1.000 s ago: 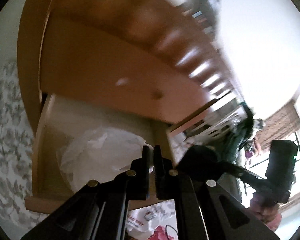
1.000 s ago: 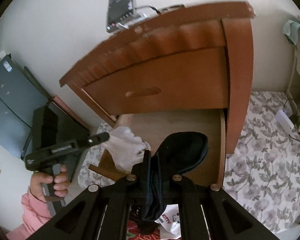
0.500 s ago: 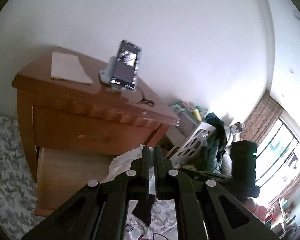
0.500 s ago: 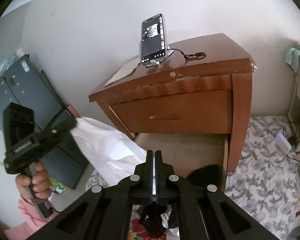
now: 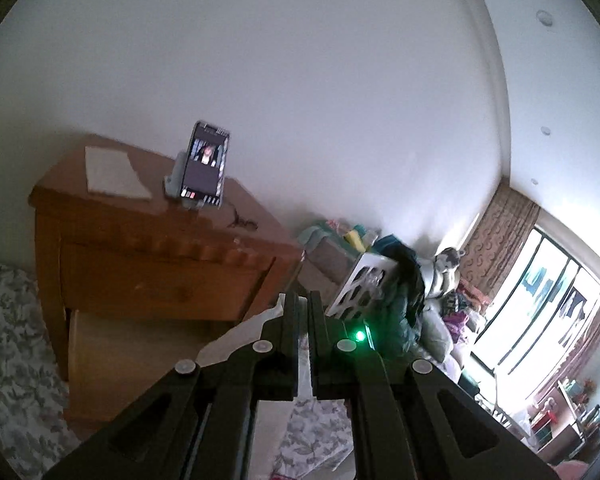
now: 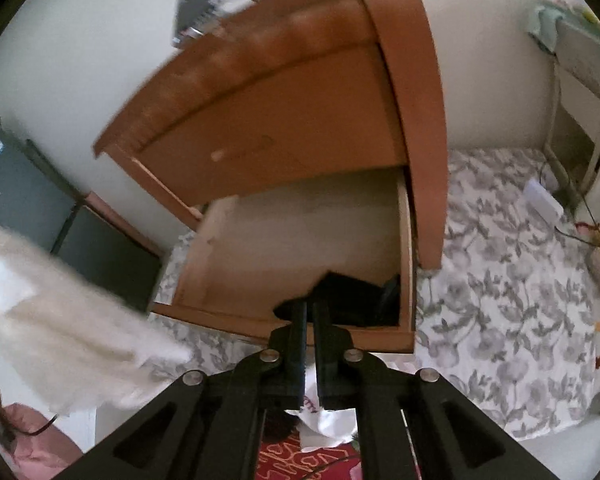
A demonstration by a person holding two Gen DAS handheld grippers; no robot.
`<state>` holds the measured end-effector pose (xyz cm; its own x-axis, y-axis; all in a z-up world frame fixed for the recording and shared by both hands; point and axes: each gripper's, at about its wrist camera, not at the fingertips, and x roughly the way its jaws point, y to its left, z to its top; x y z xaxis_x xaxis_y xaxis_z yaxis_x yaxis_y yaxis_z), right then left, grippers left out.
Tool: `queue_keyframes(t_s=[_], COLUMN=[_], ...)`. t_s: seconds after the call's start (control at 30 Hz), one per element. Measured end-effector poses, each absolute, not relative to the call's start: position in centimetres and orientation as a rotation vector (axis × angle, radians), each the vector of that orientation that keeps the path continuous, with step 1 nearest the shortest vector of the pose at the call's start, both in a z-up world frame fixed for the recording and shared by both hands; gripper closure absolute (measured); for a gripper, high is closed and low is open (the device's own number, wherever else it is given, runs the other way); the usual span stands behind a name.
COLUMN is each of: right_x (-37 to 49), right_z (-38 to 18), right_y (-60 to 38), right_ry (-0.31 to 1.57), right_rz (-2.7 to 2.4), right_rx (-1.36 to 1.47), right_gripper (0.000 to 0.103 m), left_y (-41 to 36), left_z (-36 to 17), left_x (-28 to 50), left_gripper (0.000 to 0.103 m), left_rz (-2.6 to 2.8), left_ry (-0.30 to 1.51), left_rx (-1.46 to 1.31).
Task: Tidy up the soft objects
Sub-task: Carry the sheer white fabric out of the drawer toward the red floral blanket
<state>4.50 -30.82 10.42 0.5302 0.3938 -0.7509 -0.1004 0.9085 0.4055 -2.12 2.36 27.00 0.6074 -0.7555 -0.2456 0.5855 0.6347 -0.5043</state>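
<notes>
Though blurred, white garment seems fluffy.

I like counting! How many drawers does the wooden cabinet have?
2: the upper drawer is shut; the lower drawer is pulled open with a black garment inside. Any others would be hidden.

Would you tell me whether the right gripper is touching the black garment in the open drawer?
Cannot tell. In the right wrist view the right gripper, shut, overlaps the black garment in the drawer, so no contact or gap shows plainly.
</notes>
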Motion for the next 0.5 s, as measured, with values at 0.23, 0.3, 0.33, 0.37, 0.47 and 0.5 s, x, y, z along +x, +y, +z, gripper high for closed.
queue_keyframes(t_s=[0.23, 0.3, 0.33, 0.37, 0.47, 0.5], right_x=[7.8, 9.1, 9.7, 10.3, 11.9, 12.5], right_z=[7.3, 6.2, 5.7, 5.2, 4.1, 3.8], right_y=[-30.4, -29.8, -29.5, -29.2, -28.5, -28.3], right_ry=[1.087, 1.139, 1.160, 1.178, 1.230, 1.245], right_rz=[0.255, 0.259, 0.248, 0.239, 0.234, 0.229], right_rx=[0.298, 0.263, 0.246, 0.222, 0.161, 0.150], right_gripper=[0.084, 0.077, 0.076, 0.076, 0.070, 0.065], left_y=[0.4, 0.0, -0.4, -0.5, -0.5, -0.6], left_z=[18.5, 16.2, 14.2, 13.0, 8.6, 7.5], left_x=[-1.9, -1.8, -1.6, -1.4, -0.4, 0.0], left_gripper=[0.099, 0.100, 0.100, 0.099, 0.099, 0.100], left_rz=[-0.759, -0.757, -0.741, -0.727, -0.673, -0.659], left_ry=[0.663, 0.721, 0.772, 0.802, 0.906, 0.932], left_rx=[-0.350, -0.344, -0.332, -0.325, -0.340, -0.342])
